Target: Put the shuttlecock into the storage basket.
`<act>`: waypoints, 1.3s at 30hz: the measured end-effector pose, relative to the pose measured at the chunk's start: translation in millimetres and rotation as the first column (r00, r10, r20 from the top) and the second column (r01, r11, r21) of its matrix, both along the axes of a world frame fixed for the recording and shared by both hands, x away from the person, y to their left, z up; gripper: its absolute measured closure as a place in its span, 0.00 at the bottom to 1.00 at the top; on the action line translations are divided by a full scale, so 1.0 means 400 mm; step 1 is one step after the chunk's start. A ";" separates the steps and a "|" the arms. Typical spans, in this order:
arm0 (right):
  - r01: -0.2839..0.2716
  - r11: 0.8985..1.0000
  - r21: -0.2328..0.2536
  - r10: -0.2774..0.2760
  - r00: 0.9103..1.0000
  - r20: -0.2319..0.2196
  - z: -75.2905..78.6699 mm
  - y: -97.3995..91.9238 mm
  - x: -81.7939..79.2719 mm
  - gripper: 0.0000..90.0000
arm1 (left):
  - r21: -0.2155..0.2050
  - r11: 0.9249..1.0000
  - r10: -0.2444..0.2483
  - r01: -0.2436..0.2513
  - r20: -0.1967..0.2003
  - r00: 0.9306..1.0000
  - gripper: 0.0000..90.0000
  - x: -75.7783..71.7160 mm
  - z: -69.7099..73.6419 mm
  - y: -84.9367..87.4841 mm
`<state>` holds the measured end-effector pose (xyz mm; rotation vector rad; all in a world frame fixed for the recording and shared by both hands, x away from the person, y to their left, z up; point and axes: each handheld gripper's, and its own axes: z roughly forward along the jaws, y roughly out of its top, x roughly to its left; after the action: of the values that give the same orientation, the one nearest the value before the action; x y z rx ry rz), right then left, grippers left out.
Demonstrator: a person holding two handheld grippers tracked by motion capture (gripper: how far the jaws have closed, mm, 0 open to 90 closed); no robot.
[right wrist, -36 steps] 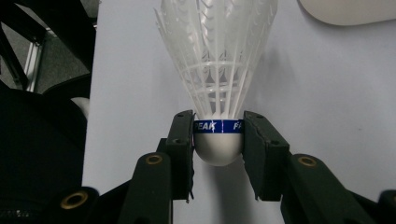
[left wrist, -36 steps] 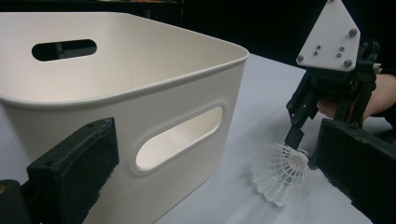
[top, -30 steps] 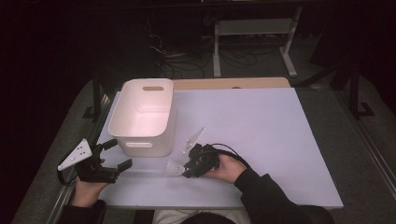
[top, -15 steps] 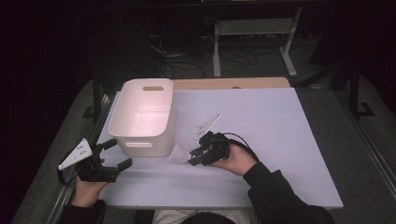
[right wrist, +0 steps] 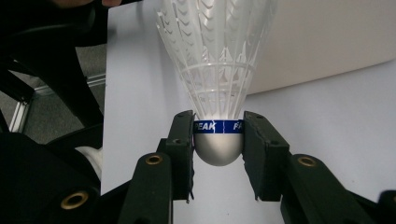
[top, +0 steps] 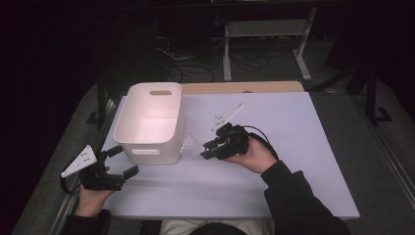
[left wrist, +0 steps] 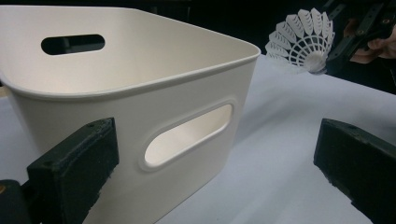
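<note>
From above I saw my right gripper (top: 208, 149) holding a white shuttlecock (top: 190, 145) just beside the white bin (top: 149, 122), though the grip itself was too small to read there. The right gripper view settled it: both fingers (right wrist: 261, 154) pressed the shuttlecock's rounded base at its blue band, skirt pointing away. My left gripper (top: 117, 161) rested near the surface's (top: 293, 127) front edge, its fingers (left wrist: 74, 163) wide apart and holding nothing, facing the bin's handle slot.

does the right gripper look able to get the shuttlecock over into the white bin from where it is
Probably yes. The right gripper is shut on the shuttlecock at its cork, lifted off the table just beside the white bin. The bin's top is open, and the left gripper sits at the bin's near end, out of the way.
</note>
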<state>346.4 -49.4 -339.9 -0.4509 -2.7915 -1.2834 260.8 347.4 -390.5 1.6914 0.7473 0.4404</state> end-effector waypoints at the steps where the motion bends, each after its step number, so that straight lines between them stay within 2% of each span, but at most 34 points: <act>1: 0.002 1.000 0.000 -0.002 1.000 0.002 0.004 -0.001 0.003 0.71 | 0.000 1.000 -0.001 0.001 -0.001 1.000 0.00 0.000 0.000 0.000; 17: 0.024 1.000 0.014 -0.024 0.999 0.028 0.061 -0.006 0.033 0.71 | 0.000 1.000 -0.005 0.005 -0.004 1.000 0.00 0.000 0.000 0.001; 39: 0.045 0.999 0.021 -0.046 0.998 0.034 0.103 0.010 0.074 0.71 | 0.003 1.000 -0.008 0.008 -0.004 1.000 0.00 -0.001 0.000 0.002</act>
<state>376.0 -45.3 -298.6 -0.4995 -2.8087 -1.3402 260.6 348.1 -390.3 1.6977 0.7430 0.4332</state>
